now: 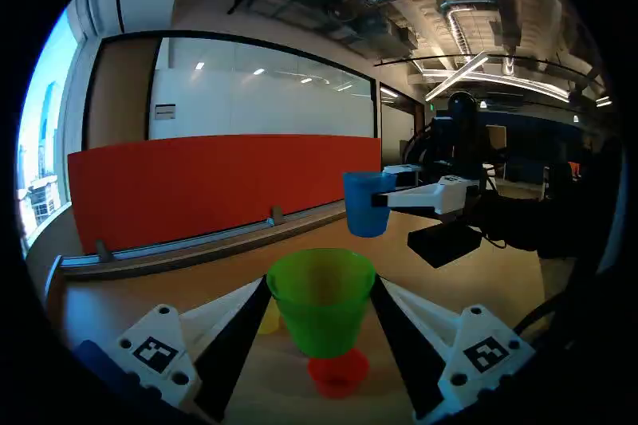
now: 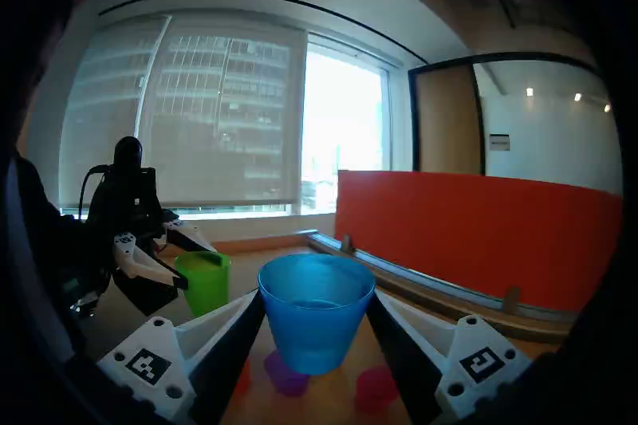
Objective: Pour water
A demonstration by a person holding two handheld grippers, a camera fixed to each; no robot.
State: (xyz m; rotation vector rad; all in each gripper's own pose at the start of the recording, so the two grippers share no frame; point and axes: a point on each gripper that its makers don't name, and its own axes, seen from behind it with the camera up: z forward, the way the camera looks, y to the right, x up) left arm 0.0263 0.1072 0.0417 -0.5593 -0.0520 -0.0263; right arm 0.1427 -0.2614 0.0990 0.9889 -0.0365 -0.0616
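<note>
My left claw point(image 1: 321, 283) was closed partway, both fingers point(image 1: 239, 329) pressed against the sides of a green cup point(image 1: 321, 321) just under its rim. The cup stood upright between them. Just below the claw, past the cup's base, a small red cup point(image 1: 339, 373) sat on the wooden counter point(image 1: 191, 297), and a yellow thing point(image 1: 269, 318) peeped out beside my left-hand finger. Ahead of that claw and a little up to the right, the blue cup point(image 1: 367, 203) hung in the air. It was well apart from the green one and gripped by my other claw, which reached in from the right.

My right claw point(image 2: 317, 297) was likewise closed to the width of the blue cup point(image 2: 315, 337), a finger bearing on each side, and held it upright. A faint line low inside it may have been water, though the tinted plastic made that hard to judge. Beneath this claw a purple cup point(image 2: 283, 373) lay to the left and a pink cup point(image 2: 375, 389) to the right, both on the counter. Ahead and to the left of this claw, the green cup point(image 2: 203, 285) sat upright in my left claw's grip. An orange partition point(image 2: 478, 226) ran along the far edge of the counter to the right of this claw. A bright window point(image 2: 343, 130) stood straight ahead.
</note>
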